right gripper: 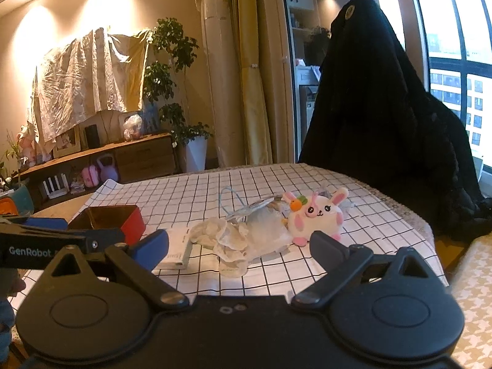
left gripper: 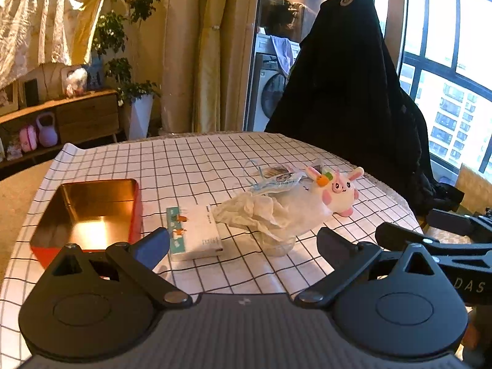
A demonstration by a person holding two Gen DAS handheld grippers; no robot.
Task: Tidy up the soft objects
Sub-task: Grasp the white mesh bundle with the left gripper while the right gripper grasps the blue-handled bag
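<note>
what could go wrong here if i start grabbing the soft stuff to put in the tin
Three risks, judging from the layout:
1. The crumpled tissue lies against the bunny plush and a face mask; one grab may drag several.
2. The tissue pack sits between the pile and the open tin; a low carry could knock it.
3. Both open grippers, left gripper and right gripper, face the same pile and might collide.

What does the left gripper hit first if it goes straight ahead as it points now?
Probably the tissue pack near its left finger, or the crumpled white tissue just beyond; depth is unclear. The left gripper is open and empty.
</note>
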